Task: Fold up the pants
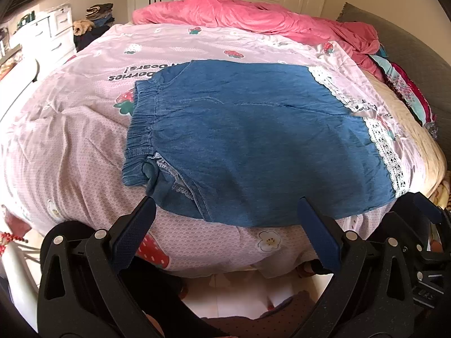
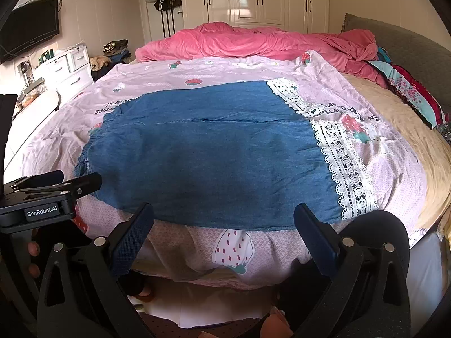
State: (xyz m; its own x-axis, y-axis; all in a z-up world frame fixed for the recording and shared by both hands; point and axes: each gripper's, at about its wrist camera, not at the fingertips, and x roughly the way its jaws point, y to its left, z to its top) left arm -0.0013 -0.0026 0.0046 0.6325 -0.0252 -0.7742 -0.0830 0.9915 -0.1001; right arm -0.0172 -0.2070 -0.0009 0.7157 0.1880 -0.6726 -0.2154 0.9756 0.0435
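Lying flat on the bed (image 2: 400, 118), the denim pants (image 2: 208, 152) are spread out w/ the waistband (image 1: 141, 129) to the left and the two legs going to the right, each ending in a white lace hem (image 2: 346, 169). I think they are laid this way so both sides can be reached from the near edge of the bed before the first fold; no fold is made yet, as far as I can judge.

Both tools wait just in front of that near edge. The left hand-held gripper (image 1: 225, 225) has its jaws fully apart and nothing between them; it is near the waistband end, close to the pocket w/ small lace trim (image 1: 172, 174). The right hand-held gripper (image 2: 224, 231) is also wide apart and holds nothing; it is toward the leg end. In the right wrist view the left tool shows at the left border, so the two are side by side, approx. one at each end of the garment.

Around: a strawberry sheet (image 2: 234, 242) is under the pants, a pink blanket (image 2: 253, 42) is bunched at the far side, and some colourful clothes (image 2: 408, 90) lie at the right, well apart. Nothing lies on the pants, so the way is free. The sheet is wrinkled, so a low grip could maybe catch it too.
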